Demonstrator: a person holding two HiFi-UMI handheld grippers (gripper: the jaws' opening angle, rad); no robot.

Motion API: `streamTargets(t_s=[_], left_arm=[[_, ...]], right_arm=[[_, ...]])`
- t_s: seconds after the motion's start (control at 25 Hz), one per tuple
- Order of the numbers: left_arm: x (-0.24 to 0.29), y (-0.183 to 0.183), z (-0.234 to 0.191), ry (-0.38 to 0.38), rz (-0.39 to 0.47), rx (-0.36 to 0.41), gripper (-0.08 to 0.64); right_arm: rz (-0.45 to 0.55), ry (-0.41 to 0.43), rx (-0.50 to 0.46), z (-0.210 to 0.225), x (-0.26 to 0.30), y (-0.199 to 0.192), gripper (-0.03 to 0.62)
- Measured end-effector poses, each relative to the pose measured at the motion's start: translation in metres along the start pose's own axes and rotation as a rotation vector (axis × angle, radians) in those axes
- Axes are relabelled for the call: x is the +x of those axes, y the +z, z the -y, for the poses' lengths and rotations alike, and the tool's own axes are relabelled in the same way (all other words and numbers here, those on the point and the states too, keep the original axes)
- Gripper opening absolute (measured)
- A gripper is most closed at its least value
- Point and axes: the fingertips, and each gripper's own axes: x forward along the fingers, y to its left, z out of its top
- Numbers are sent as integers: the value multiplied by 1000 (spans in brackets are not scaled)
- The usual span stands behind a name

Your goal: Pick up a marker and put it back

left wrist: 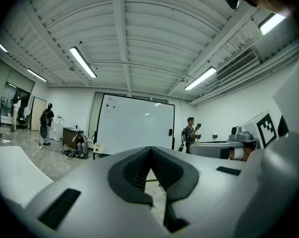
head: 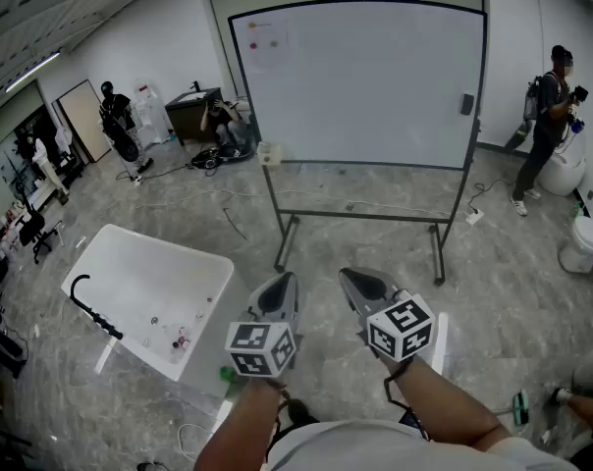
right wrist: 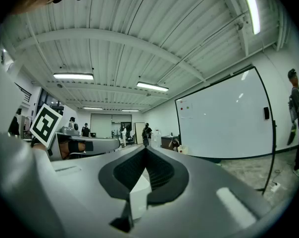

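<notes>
A white whiteboard on a wheeled stand faces me a few steps ahead. A small pale box hangs at its lower left corner and a dark eraser sits on its right side. I cannot make out any marker. My left gripper and right gripper are held side by side low in front of me, pointing toward the board and well short of it. In the left gripper view the left gripper is shut on nothing. In the right gripper view the right gripper is likewise shut and empty.
A white bathtub stands on the floor at my left. White toilets stand at the right, with a person near them. Another person crouches behind the board by a desk. Cables lie on the floor.
</notes>
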Motion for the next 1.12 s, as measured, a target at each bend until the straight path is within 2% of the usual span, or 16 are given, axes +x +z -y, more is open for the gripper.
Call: streamTargets(t_s=[0.24, 0.52, 0.76, 1.12], left_arm=[[13, -8, -5, -30, -27, -15, 2], [30, -18, -24, -66, -57, -31, 2], [50, -24, -62, -99, -75, -40, 2], [86, -15, -156, -163, -102, -64, 2]], right_arm=[[30, 3, 14, 4, 7, 3, 3], [14, 20, 23, 4, 33, -4, 3], [-14, 26, 44, 8, 80, -17, 3], [-14, 9, 64, 5, 191, -15, 3]])
